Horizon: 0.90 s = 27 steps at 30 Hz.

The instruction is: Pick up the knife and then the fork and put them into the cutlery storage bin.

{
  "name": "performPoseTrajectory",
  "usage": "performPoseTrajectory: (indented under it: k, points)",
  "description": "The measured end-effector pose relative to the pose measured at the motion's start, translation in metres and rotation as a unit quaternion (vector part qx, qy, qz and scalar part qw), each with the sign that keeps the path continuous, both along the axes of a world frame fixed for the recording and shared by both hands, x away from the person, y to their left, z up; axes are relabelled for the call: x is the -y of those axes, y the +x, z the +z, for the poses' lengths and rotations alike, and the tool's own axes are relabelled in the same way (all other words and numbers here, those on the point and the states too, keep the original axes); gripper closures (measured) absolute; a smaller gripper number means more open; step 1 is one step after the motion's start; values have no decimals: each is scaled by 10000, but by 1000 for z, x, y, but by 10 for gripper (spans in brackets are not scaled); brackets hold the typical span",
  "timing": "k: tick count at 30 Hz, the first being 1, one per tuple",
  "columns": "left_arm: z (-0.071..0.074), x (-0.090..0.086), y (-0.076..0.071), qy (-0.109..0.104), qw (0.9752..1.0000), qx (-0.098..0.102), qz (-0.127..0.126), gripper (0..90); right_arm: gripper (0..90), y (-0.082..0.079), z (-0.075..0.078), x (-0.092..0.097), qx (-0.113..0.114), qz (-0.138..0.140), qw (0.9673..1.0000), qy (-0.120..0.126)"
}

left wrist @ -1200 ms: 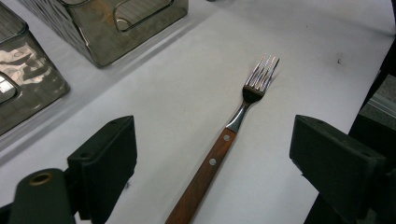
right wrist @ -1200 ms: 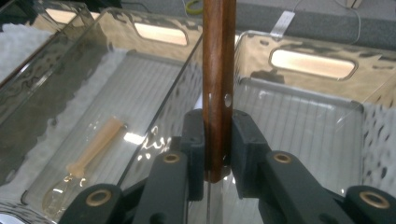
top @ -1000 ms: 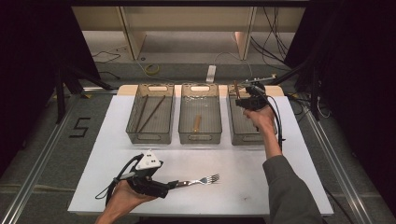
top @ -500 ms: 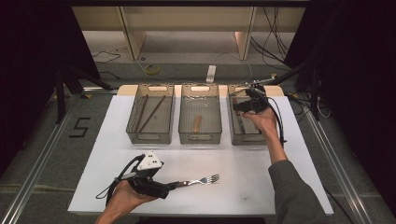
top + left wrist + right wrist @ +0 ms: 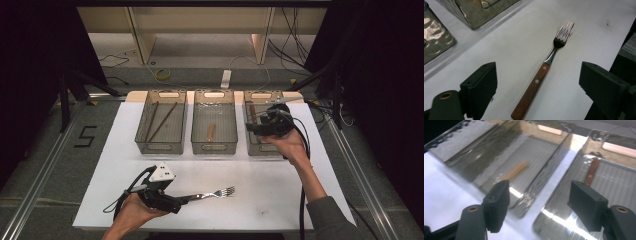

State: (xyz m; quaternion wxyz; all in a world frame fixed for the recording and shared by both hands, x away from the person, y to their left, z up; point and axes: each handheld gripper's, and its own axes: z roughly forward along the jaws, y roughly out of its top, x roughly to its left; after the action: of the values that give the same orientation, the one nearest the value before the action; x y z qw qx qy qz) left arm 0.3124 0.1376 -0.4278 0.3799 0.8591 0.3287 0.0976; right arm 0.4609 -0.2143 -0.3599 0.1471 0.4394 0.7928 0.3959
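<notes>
Three bins [image 5: 214, 148] at upper centre already held cutlery; one fork [image 5: 216, 193] remained at lower centre. Our right gripper [image 5: 254, 128] had just been opening, empty. Our left gripper [image 5: 186, 200] stood wide around the fork, not gripping.

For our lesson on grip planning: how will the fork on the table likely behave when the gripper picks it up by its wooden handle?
The fork looks stiff, being metal with a riveted wooden handle, so it should not bend. Lying flat, it is unlikely to roll. Gripped at the handle's end, the metal head might tip downward.

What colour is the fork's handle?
Reddish-brown wood with two silver rivets; the fork shows best in the left gripper view.
</notes>
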Motion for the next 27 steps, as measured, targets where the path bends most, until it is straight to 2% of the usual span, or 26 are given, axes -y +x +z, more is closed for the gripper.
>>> performPoseTrajectory:
  k: [8,14,16,19,24,27]
  points:
    - [-2,2,1,98,9999,-111,-5,145,302,-54,-10,2,270,409,9985,241]
    - [-2,4,5,237,9994,-249,10,145,298,-75,-21,5,257,601,9973,320]
    - [-3,5,7,354,9988,-327,11,147,298,-80,-24,4,262,631,9972,293]
    - [-7,9,10,571,9970,-515,-22,150,297,-88,-30,5,233,710,9966,337]
    - [-10,17,15,905,9934,-696,-90,159,294,-100,-42,7,195,759,9963,351]
    - [-12,20,20,1068,9902,-893,-127,175,291,-107,-47,8,148,786,9962,350]
